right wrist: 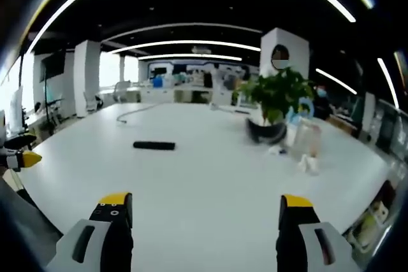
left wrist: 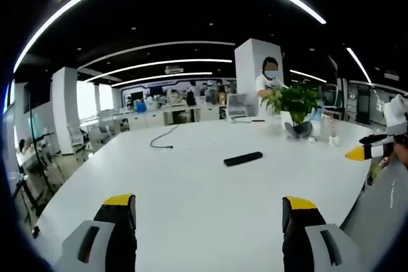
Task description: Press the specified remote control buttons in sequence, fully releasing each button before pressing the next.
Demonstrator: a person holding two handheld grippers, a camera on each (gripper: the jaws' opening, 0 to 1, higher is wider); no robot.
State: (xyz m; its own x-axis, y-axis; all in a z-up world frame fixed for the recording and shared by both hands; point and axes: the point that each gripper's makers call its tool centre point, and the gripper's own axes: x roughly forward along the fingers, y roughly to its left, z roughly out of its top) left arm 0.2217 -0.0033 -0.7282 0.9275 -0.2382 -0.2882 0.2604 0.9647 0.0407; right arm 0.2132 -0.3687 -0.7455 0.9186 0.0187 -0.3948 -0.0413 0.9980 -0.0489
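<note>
Remote (left wrist: 243, 158) lying flat on the white table (left wrist: 191, 202), well ahead of both grippers and touched by neither. Left gripper (left wrist: 209, 211): jaws spread wide, empty, over the near table edge. Right gripper (right wrist: 205, 211): jaws likewise spread, empty; its yellow tip enters the left gripper view from the right. Plant (right wrist: 275, 97) in a dark pot, far right of the remote. Cable (left wrist: 164, 138) beyond it on the table.
</note>
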